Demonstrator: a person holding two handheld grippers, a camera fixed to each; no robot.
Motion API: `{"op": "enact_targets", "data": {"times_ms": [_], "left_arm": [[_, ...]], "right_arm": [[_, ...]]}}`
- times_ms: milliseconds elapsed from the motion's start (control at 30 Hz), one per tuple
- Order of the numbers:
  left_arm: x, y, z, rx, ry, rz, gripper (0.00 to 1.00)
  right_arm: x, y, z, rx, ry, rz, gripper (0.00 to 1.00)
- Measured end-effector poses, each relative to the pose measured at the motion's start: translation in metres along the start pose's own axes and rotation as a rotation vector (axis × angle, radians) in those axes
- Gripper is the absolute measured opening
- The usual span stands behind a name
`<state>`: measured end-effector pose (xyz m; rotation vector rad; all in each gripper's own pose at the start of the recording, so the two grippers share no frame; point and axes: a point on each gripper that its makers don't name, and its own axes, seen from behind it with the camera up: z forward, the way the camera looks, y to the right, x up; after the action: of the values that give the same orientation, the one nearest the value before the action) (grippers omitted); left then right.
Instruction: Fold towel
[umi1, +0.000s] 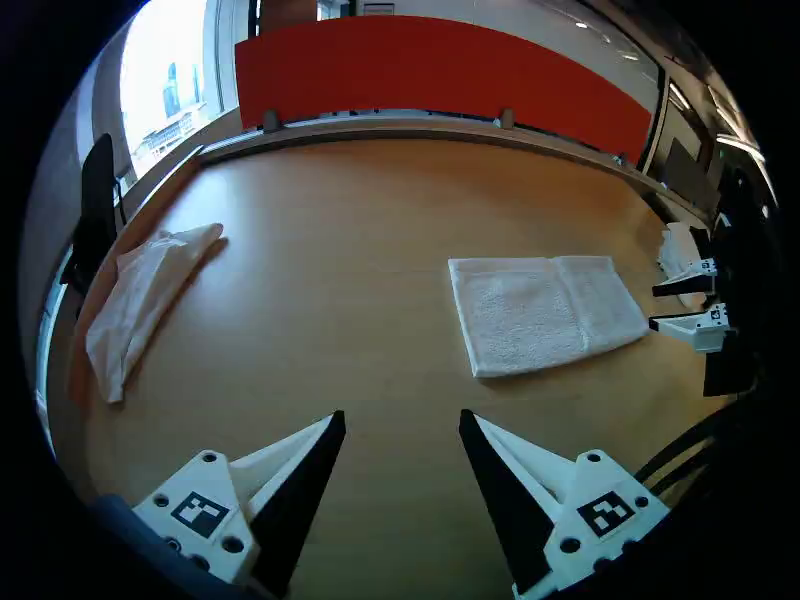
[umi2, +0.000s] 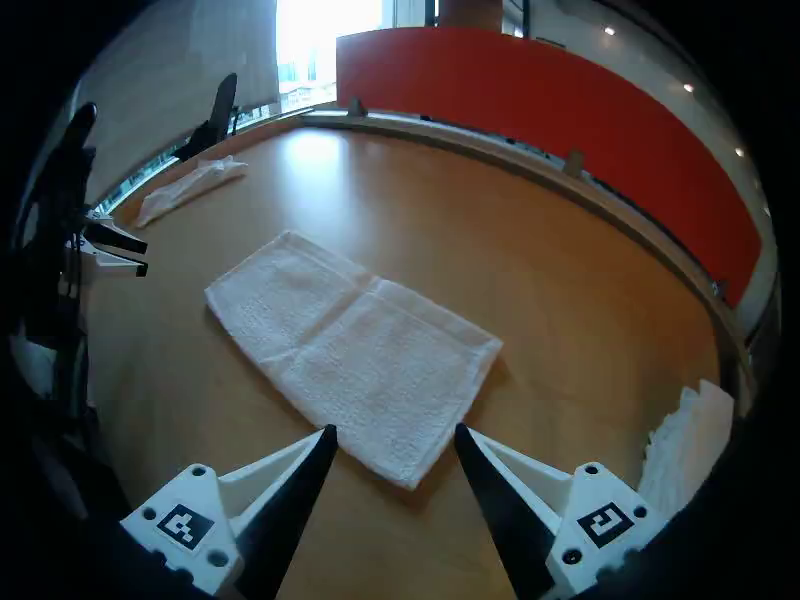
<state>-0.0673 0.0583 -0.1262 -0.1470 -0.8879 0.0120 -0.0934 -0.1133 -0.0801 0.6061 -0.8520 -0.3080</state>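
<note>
Right claw gapes near a flat, nubbly, rectangular folded towel.

Low, converging forward views (towel shared)

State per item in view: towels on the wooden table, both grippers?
White terry towel, middle of wooden table: flat, one crease, ungripped.
Rumpled white cloth, far table edge: bunched, untouched.
Second white cloth, table's other end: heaped.
Left gripper: open, empty.
Right gripper: open, empty, at towel's near corner.

White gripper, seemingly black-padded fingers, tags.
</note>
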Motion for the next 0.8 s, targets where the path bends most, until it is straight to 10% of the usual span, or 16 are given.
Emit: {"op": "enact_targets", "data": {"times_ms": [433,800], "left_arm": [[-0.012,-0.001,-0.014,0.01,-0.001,-0.024,0.84],[-0.018,-0.002,-0.019,0.01,-0.004,-0.041,0.84]], "right_arm": [[-0.025,0.006,0.01,0.015,-0.072,-0.031,0.89],[-0.043,0.006,0.014,0.049,-0.142,-0.054,0.66]]}}
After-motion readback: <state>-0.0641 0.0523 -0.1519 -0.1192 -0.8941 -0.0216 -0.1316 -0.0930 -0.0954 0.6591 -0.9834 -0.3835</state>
